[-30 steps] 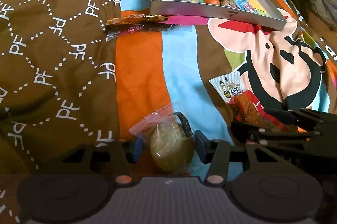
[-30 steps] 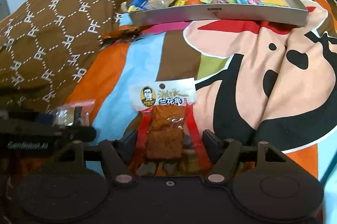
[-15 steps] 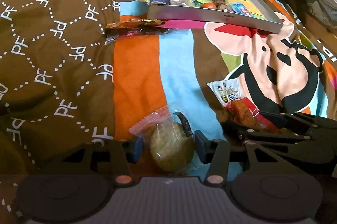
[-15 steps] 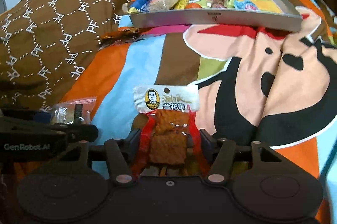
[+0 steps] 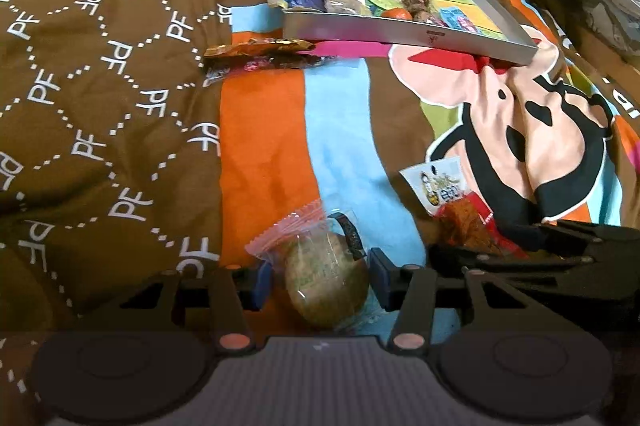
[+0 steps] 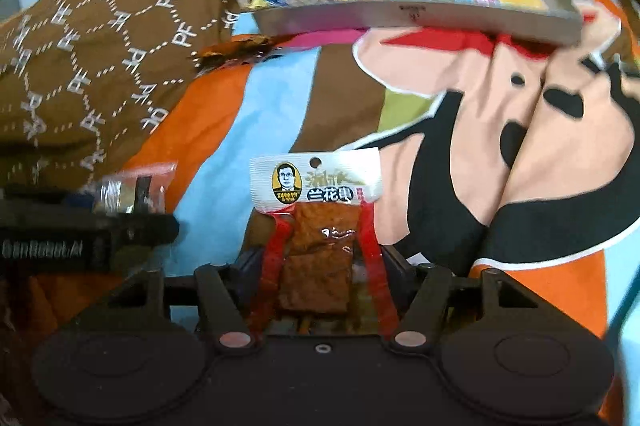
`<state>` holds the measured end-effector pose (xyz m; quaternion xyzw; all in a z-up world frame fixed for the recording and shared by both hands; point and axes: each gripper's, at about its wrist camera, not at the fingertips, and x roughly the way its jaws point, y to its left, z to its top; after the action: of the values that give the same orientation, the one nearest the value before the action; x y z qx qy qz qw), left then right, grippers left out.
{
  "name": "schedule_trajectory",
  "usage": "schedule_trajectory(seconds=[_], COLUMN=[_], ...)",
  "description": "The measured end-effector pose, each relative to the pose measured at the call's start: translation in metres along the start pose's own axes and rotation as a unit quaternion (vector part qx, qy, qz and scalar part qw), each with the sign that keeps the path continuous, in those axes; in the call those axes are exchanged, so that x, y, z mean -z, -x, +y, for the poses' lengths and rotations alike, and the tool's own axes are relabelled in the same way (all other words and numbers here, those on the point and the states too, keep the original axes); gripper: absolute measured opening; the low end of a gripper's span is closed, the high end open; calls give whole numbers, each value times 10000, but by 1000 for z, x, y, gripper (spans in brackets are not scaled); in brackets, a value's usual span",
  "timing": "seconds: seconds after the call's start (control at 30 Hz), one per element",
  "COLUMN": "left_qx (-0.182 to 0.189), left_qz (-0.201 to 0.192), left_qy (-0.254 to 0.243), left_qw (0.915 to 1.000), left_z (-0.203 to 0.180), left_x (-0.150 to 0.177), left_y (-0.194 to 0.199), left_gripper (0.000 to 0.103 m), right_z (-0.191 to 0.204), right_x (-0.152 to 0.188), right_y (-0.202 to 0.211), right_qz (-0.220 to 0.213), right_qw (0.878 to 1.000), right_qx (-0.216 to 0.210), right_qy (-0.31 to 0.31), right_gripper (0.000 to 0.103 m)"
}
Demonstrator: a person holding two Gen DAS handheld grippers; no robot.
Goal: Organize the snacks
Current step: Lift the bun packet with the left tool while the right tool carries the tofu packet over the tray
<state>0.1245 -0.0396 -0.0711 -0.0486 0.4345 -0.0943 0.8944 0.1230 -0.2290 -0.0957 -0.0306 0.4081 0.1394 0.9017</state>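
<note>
A shallow grey tray (image 5: 404, 33) lies at the far end of the bed, on a colourful cartoon blanket (image 5: 344, 129). Inside it are several small snacks: a blue wrapper, a long pale bar, a small orange round thing and some light blue packets. What exactly they are is hard to make out, and in the right wrist view the tray is blurred. Just before the tray, a gold-brown wrapper (image 5: 260, 49) lies on the blanket, beside a brown quilt (image 5: 100, 97).

The left tongs (image 5: 320, 276) are closed on a round greenish cake in a clear packet (image 5: 326, 278); both pads touch its sides. Its lower part is hidden by the tool body.

The right tongs (image 6: 316, 276) hold a red packet of brown tofu pieces (image 6: 318, 238). Their jaws have just been opening a little, but both pads are against the packet's edges. The bottom of the packet is hidden.
</note>
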Motion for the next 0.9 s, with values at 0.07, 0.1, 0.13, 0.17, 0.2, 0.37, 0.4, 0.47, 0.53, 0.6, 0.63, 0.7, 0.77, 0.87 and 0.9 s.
schedule_trajectory(seconds=[0.07, 0.1, 0.13, 0.17, 0.2, 0.37, 0.4, 0.47, 0.53, 0.6, 0.63, 0.7, 0.77, 0.87, 0.9], left_qx=[-47, -70, -87, -96, -103, -126, -126, -124, -113, -102, -96, -85, -83, -94, -90], left_qz=[-38, -67, -96, -119, -137, -171, -196, -249, -327, -404, -445, -530, -631, -719, -750], left_qy=[5, 1, 5, 7, 0, -4, 15, 44, 54, 60, 67, 76, 79, 106, 129], left_qw=[10000, 10000, 9999, 9999, 9999, 9998, 9997, 9996, 9994, 9991, 9989, 9985, 9979, 9973, 9971], left_z=[1, 1, 1, 0, 0, 1, 1, 2, 2, 2, 2, 2, 2, 3, 4], left_x=[1, 1, 1, 2, 1, 1, 1, 0, 0, -1, -2, -3, -5, -12, -15], left_y=[2, 3, 4, 4, 5, 5, 5, 7, 9, 11, 12, 15, 17, 19, 20], left_gripper=[53, 53, 53, 53, 53, 53, 53, 53, 53, 53, 53, 53, 53, 53, 53], right_z=[10, 15, 21, 25, 25, 19, 21, 25, 29, 32, 33, 33, 33, 31, 30], right_x=[4, 4, 5, 7, 9, 9, 11, 14, 17, 18, 18, 17, 13, 3, -1], right_y=[9, 12, 14, 15, 15, 21, 22, 25, 27, 30, 31, 33, 36, 41, 43], right_qz=[-236, -297, -314, -318, -322, -380, -414, -482, -584, -713, -779, -917, -1089, -1336, -1401], right_qw=[9990, 9978, 9962, 9946, 9943, 9961, 9950, 9918, 9870, 9815, 9790, 9746, 9688, 9611, 9595], right_qx=[126, 195, 294, 347, 363, 332, 397, 532, 720, 893, 963, 1052, 1138, 1203, 1212], right_qy=[360, 563, 764, 921, 952, 728, 824, 1059, 1315, 1538, 1621, 1750, 1912, 2099, 2121], right_gripper=[47, 45, 45, 45, 45, 43, 43, 43, 43, 43, 43, 43, 43, 43, 43])
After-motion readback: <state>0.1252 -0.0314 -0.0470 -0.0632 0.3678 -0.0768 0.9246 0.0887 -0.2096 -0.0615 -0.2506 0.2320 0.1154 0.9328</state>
